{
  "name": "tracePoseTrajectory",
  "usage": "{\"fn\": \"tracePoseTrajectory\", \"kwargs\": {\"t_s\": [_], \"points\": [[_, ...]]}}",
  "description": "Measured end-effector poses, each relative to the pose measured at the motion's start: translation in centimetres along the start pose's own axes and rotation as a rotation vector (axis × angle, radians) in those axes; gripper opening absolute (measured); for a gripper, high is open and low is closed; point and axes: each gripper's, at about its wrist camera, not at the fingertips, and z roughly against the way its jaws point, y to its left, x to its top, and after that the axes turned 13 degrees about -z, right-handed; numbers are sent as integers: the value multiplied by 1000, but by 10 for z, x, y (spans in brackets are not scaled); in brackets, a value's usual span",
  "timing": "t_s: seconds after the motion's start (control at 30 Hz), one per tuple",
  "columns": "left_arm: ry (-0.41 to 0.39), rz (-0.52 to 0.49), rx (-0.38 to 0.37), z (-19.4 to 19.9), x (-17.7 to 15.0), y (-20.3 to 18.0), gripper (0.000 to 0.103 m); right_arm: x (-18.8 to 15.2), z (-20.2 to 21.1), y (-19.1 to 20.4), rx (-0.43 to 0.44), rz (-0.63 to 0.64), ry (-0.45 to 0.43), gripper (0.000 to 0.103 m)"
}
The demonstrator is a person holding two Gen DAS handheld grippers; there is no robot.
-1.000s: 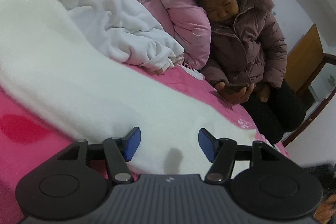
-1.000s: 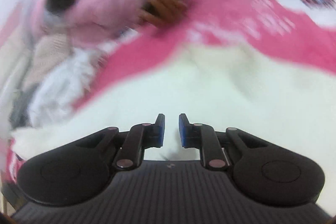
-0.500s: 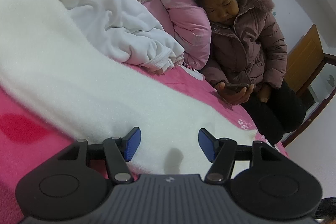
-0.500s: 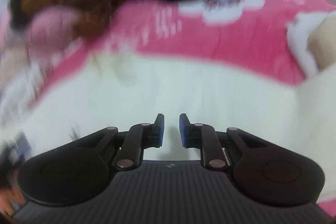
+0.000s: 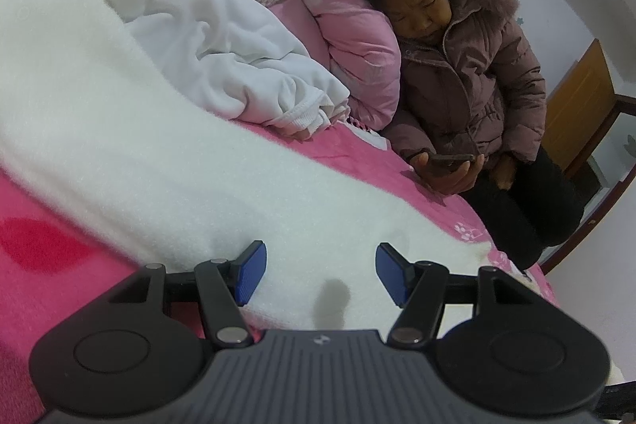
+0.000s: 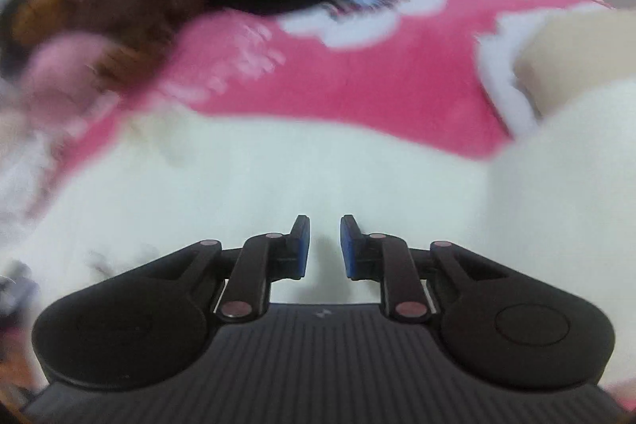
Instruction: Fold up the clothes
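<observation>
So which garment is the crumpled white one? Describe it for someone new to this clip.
Start at the pink bed cover in the left wrist view. Beyond the long fluffy cream garment lies the crumpled white garment, against a pink quilt. Unlike the fuzzy cream one, it is smooth, heavily creased, with a ribbed cuff.

In the left wrist view, a fleece garment [image 5: 159, 153] lies spread across the blanket [image 5: 47, 265], running from upper left to lower right. Behind it sits a crumpled sweatshirt [image 5: 222, 58], with a padded quilt [image 5: 357, 54] behind and right of that. A person [image 5: 469, 66] sits at the right, against the quilt, holding a phone [image 5: 451, 159]. In the right wrist view, the garment lies in front, the blanket behind it.
</observation>
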Motion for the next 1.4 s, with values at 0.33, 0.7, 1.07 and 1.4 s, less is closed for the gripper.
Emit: {"fn": "tracePoseTrajectory", "kwargs": {"t_s": [0.33, 0.7, 1.07, 1.4], "points": [[58, -135, -11, 40, 10, -25, 67, -49, 183, -92, 166, -86, -237, 17], [181, -397, -158, 146, -9, -66, 69, -231, 266, -118, 325, 50, -147, 19], [224, -577, -186, 222, -88, -57, 69, -311, 262, -156, 426, -57, -102, 18], [202, -674, -117, 252, -125, -44, 71, -344, 281, -127, 462, -63, -257, 19]]}}
